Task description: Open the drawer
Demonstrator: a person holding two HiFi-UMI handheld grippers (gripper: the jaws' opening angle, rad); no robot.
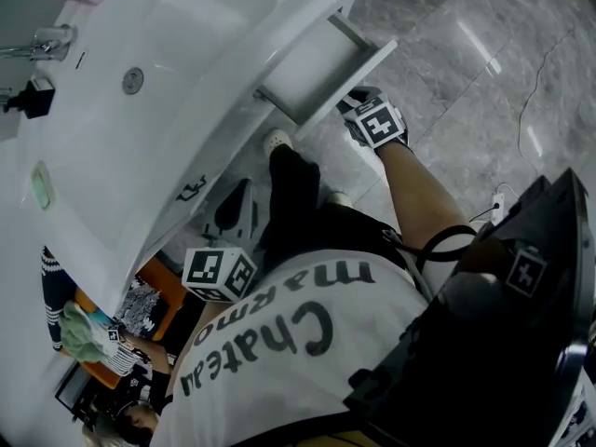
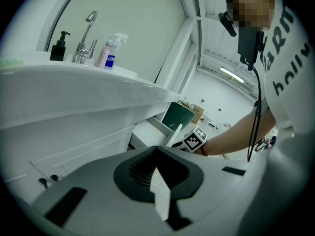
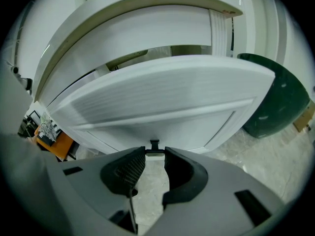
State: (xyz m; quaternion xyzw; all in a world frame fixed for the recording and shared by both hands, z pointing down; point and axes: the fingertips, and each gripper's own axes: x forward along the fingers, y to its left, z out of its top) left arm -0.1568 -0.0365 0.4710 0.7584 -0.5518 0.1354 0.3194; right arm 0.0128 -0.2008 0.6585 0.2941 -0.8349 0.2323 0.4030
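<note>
A white drawer [image 1: 321, 59] stands pulled out from the white vanity below the sink counter. Its panelled front [image 3: 162, 100] fills the right gripper view. My right gripper [image 3: 154, 154] is at the front's lower edge, and its dark pads are shut on the small dark drawer handle [image 3: 154, 145]. In the head view the right gripper [image 1: 352, 108] touches the drawer front, with its marker cube [image 1: 378, 125] behind it. My left gripper [image 2: 156, 167] hangs low beside the vanity. Its jaws are shut and hold nothing. Its marker cube [image 1: 219, 273] shows near my torso.
A basin with a faucet [image 2: 84, 38], a black pump bottle [image 2: 58, 47] and a spray bottle [image 2: 111, 50] sit on the counter above. A dark green bin [image 3: 276, 100] stands right of the drawer. A cable [image 1: 535, 87] lies on the marble floor. Orange clutter [image 3: 55, 141] lies at the left.
</note>
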